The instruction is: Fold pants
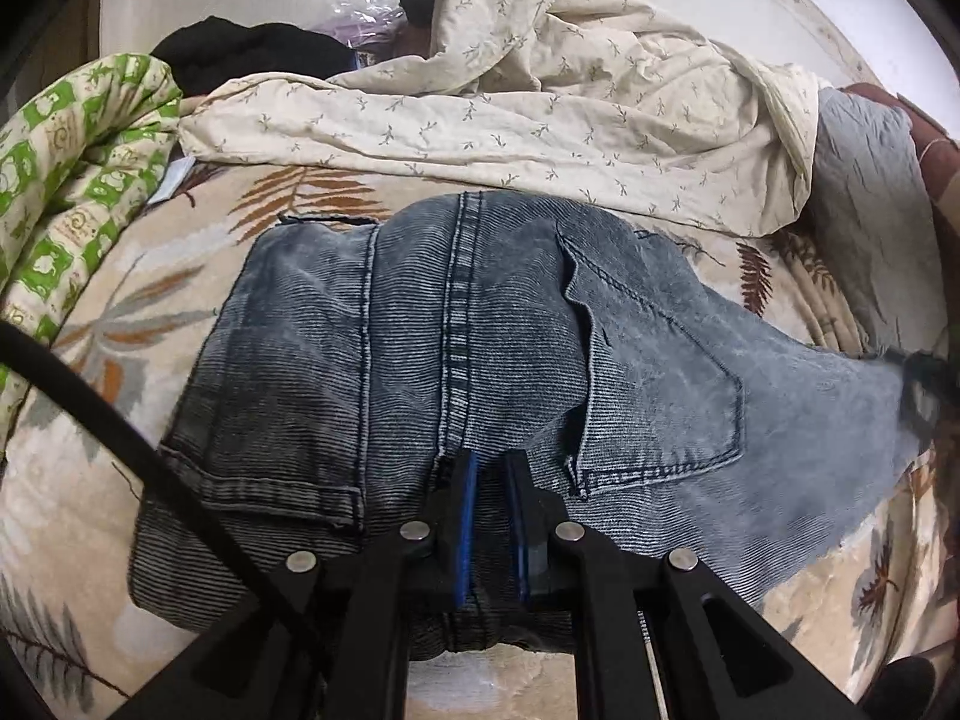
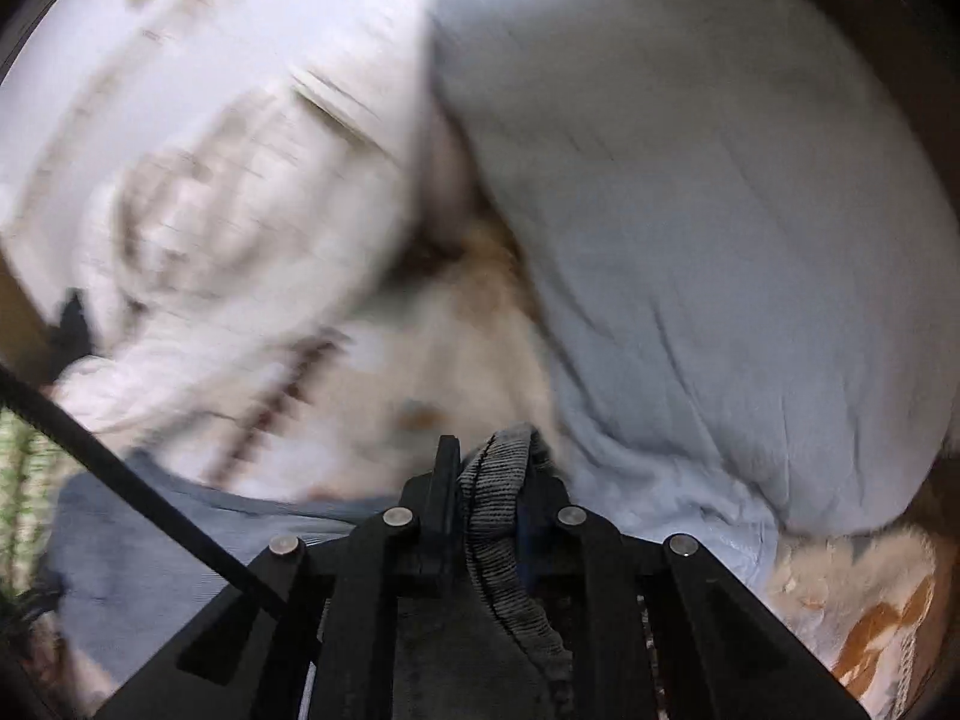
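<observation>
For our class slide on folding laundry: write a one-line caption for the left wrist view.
Left gripper shut on the jeans at the centre seam, on a leaf-print blanket.

The pants (image 1: 480, 330) are faded blue-grey denim, ribbed and matt, with raised stitched seams. They lie on a soft, fuzzy blanket (image 1: 150, 312) printed with leaves. Behind it, a thin cream sheet (image 1: 540, 120) looks crumpled and matt. The left gripper (image 1: 492, 474) is matt black plastic with shiny metal pins.

The left black two-finger gripper (image 1: 492, 468) points steeply down, jaws nearly closed on denim; the right black two-finger gripper (image 2: 489, 450) likewise clamps a fold.
</observation>
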